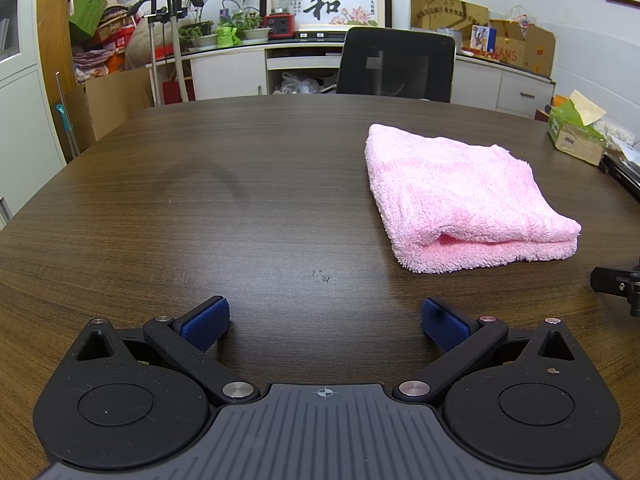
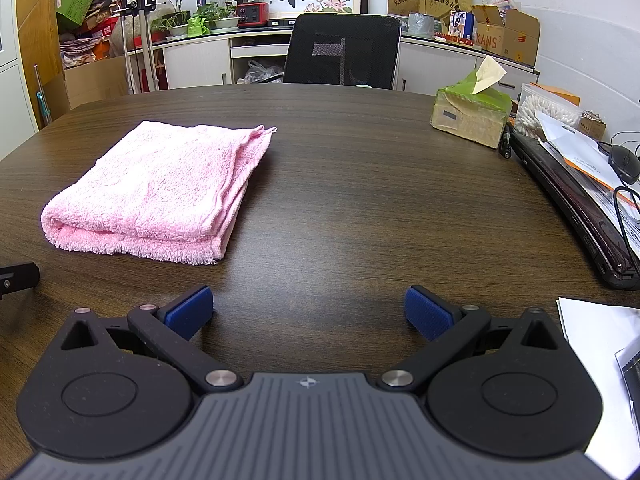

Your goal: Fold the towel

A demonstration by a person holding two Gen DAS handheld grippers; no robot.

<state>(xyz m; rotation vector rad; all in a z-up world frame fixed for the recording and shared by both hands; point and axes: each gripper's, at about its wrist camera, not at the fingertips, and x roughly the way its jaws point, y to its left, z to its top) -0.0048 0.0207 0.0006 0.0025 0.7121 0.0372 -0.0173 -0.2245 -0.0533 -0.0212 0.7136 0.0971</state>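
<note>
A pink towel (image 1: 464, 196) lies folded in layers on the dark wooden table (image 1: 200, 200). In the left wrist view it is ahead and to the right; in the right wrist view the towel (image 2: 160, 192) is ahead and to the left. My left gripper (image 1: 326, 320) is open and empty, low over the table, short of the towel. My right gripper (image 2: 308, 308) is open and empty, to the right of the towel. Part of the right gripper shows at the left wrist view's right edge (image 1: 616, 280).
A green tissue box (image 2: 472, 112), a laptop (image 2: 572, 200), papers (image 2: 600, 332), a mouse (image 2: 624, 164) and a tub of cotton swabs (image 2: 544, 108) crowd the table's right side. A black office chair (image 2: 344, 52) stands behind the far edge.
</note>
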